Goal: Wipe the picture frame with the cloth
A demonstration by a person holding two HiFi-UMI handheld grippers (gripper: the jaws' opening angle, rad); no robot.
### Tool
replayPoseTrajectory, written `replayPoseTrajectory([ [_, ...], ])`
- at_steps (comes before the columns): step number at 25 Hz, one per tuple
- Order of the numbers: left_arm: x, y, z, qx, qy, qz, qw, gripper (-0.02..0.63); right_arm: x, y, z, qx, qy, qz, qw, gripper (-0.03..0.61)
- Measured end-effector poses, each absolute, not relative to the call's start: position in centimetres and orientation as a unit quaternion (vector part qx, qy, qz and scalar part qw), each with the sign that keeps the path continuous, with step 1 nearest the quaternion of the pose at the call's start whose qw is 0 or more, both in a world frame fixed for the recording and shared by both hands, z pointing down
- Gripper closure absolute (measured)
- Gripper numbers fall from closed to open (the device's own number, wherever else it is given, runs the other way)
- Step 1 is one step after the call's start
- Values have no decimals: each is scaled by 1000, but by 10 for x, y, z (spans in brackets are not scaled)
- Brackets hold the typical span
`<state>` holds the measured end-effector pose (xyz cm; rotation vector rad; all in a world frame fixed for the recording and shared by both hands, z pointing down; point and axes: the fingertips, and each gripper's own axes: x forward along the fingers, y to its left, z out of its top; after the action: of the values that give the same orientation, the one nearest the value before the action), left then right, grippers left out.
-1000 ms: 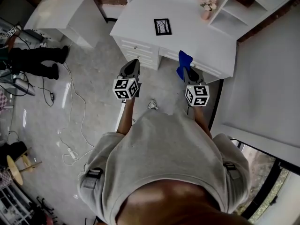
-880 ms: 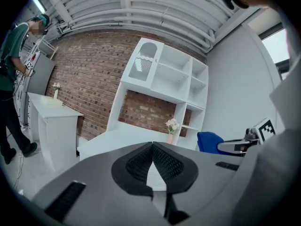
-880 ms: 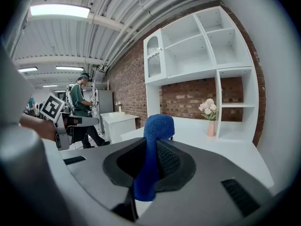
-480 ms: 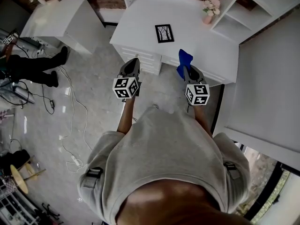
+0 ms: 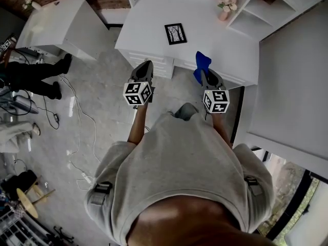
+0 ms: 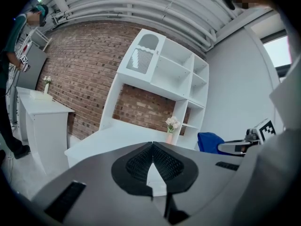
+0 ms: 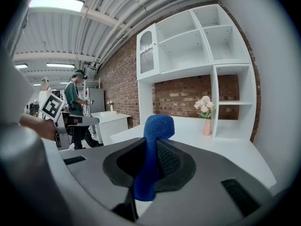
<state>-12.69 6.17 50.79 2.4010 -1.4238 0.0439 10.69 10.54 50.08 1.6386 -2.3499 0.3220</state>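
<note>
A small black picture frame lies flat on the white desk, far from both grippers. My right gripper hovers in front of the desk's front edge, shut on a blue cloth that sticks up past its tips. In the right gripper view the blue cloth is pinched between the jaws, with its rounded end above them. My left gripper is level with it on the left, over the floor before the desk drawers. Its jaws meet at the tips with nothing between them.
A pink vase of flowers stands at the desk's back right, beside an open white shelf unit. A second white table stands to the left. A person stands by it, and cables trail over the floor.
The view has shifted slightly and a shoe now shows on the floor below the grippers. Both grippers keep their places before the desk; the cloth stays held.
</note>
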Motion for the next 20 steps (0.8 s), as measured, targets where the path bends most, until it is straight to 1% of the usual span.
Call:
replayPoseTrajectory([
  [10, -117, 58, 523, 848, -495, 28, 188, 598, 113, 105, 515, 566, -803, 128, 135, 517],
  [20, -120, 15, 534, 842, -503, 37, 193, 598, 111, 55, 524, 559, -808, 133, 132, 517],
])
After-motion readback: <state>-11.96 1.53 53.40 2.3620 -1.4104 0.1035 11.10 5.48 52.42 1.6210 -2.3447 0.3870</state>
